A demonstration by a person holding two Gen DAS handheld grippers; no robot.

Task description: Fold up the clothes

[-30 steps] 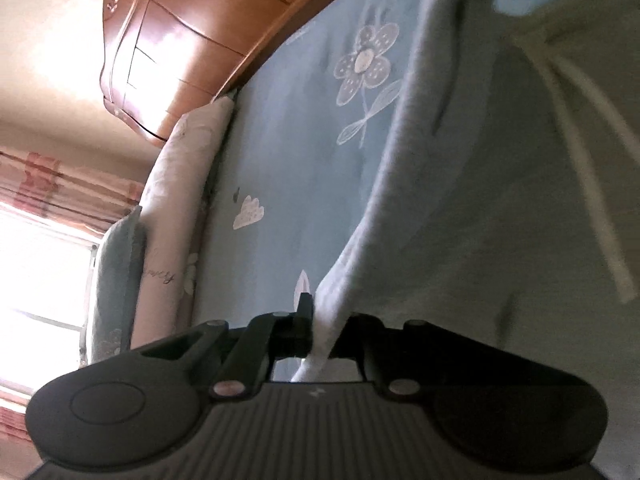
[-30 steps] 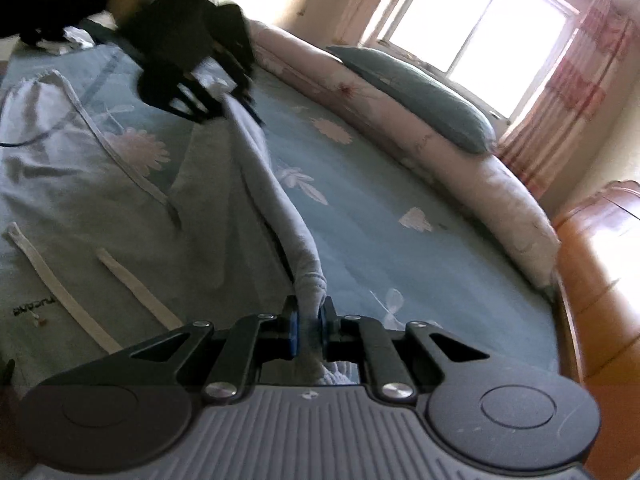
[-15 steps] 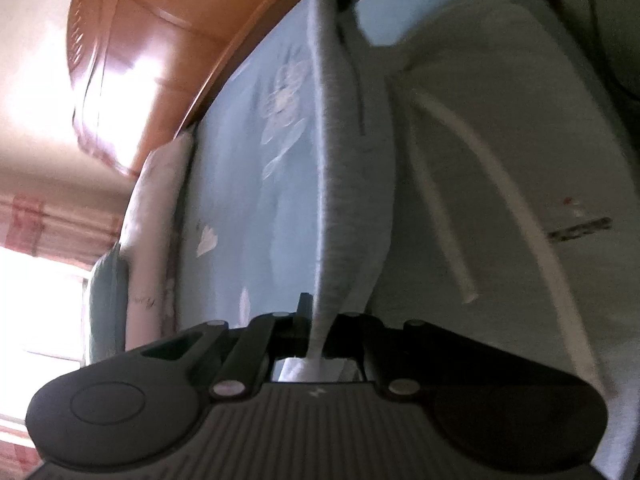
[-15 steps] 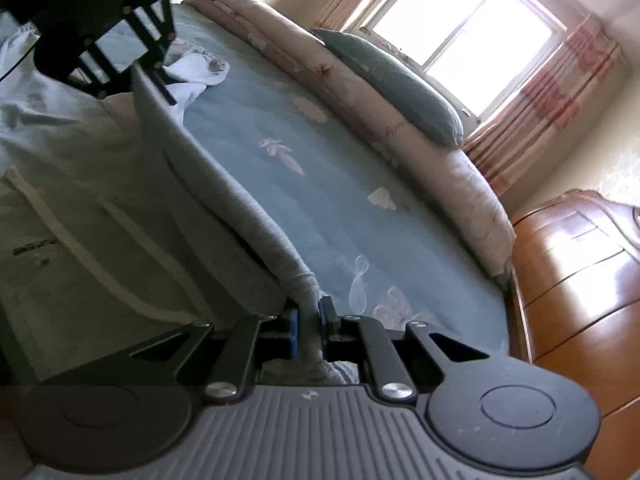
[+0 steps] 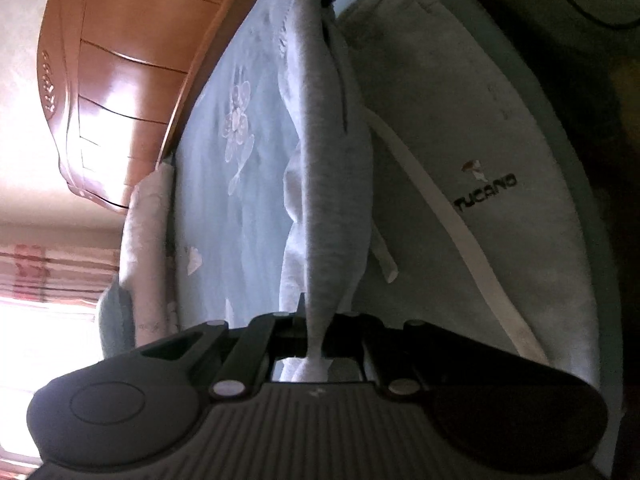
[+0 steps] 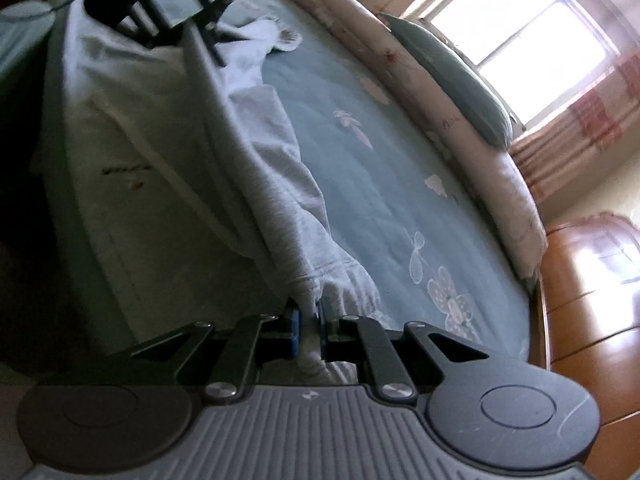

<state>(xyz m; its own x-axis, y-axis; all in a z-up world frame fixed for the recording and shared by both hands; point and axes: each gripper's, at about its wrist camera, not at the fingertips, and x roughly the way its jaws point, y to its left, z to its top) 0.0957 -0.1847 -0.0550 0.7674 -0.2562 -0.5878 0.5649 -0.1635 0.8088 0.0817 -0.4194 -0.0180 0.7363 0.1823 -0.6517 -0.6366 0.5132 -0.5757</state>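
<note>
Evidently both tools share one edge of the pale grey knitted garment with white drawstrings and a dark chest logo, which lies spread on the blue-green bedspread with white flower prints. The left gripper has its jaws pressed together on a bunched end of that edge, and the right gripper pinches the opposite end between its blue-padded fingers. Between them the cloth is pulled into a taut raised ridge, clear of the bed along most of its span, while the rest of the garment stays flat below it on the bedspread, logo up. Holding two ends at once keeps the edge straight, so my judgement is that a side panel is being carried over the body to make a lengthwise fold. The tension likely stops the lifted part from sagging or creasing before it is laid down. A long pinkish bolster and a teal pillow line the far side of the bed beneath the bright window, well apart from the garment, and an orange wooden headboard stands at the bed's end
</note>
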